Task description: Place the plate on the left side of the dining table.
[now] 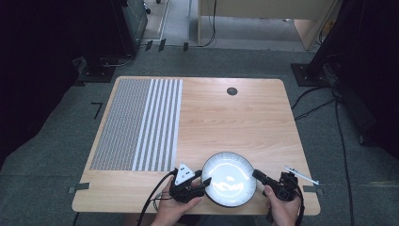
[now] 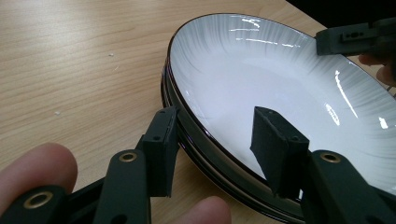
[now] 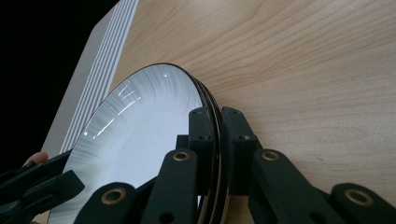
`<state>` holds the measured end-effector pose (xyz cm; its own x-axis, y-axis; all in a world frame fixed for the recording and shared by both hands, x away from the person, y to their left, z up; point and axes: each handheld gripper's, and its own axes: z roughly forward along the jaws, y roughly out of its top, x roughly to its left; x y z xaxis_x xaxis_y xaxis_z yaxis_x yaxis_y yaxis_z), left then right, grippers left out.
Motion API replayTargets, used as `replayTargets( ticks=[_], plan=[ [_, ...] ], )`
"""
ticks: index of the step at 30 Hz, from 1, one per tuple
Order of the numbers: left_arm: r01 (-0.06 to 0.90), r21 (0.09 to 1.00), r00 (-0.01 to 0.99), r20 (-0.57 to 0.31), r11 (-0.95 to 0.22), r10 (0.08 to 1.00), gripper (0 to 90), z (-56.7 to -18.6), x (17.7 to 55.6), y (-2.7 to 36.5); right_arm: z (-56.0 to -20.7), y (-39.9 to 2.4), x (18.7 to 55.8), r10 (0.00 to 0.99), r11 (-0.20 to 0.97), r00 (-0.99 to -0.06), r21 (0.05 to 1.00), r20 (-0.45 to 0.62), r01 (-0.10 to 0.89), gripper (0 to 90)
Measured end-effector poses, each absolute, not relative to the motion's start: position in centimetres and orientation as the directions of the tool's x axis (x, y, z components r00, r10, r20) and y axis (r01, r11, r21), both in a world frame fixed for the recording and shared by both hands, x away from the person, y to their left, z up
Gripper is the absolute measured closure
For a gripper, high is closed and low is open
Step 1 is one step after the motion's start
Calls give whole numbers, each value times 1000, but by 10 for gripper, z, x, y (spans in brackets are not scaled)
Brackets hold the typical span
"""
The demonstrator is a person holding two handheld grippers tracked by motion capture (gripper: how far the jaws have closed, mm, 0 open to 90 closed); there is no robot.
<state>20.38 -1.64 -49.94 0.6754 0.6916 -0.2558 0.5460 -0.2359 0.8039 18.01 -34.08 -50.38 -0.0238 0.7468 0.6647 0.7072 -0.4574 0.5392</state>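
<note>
White plate (image 1: 229,179): right gripper (image 1: 259,176) clamped on rim; left gripper (image 1: 205,182) jaws apart, straddling opp. rim.

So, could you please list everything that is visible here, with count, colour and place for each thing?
Table: one, light wood, centre of the high view.
Mat: one, grey-and-white striped, on the table's left part.
Plate: white with a dark rim, at the table's near edge; the edge looks layered, so possibly a stack, count unclear.
Round cap: one, dark, near the table's far edge.
Cables: several, black, on the grey floor at the right.
Left gripper: one, black, open, jaws straddling the plate's left rim.
Right gripper: one, black, shut on the plate's right rim.
Hands: two, at the near edge.
</note>
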Motion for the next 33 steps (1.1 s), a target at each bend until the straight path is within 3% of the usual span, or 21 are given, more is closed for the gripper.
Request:
replayTargets(
  ticks=[5, 6, 9, 20, 33],
  plan=[
    [557, 794, 679, -265, -245, 685, 525, -501, 206, -15, -503, -345, 182, 732, -466, -22, 523, 681, 714, 834],
    [559, 792, 679, -267, -245, 684, 527, -501, 206, -14, -502, -346, 182, 719, -480, -15, 511, 695, 713, 889],
    [560, 793, 671, -265, -240, 692, 522, -500, 207, -12, -501, -358, 182, 636, -545, 5, 444, 772, 711, 900],
    [571, 786, 678, -287, -238, 677, 538, -500, 208, -11, -495, -351, 179, 684, -465, -66, 504, 726, 728, 866],
    [576, 783, 680, -296, -237, 671, 533, -501, 208, -10, -493, -349, 177, 724, -458, -44, 528, 688, 715, 853]
  ],
)
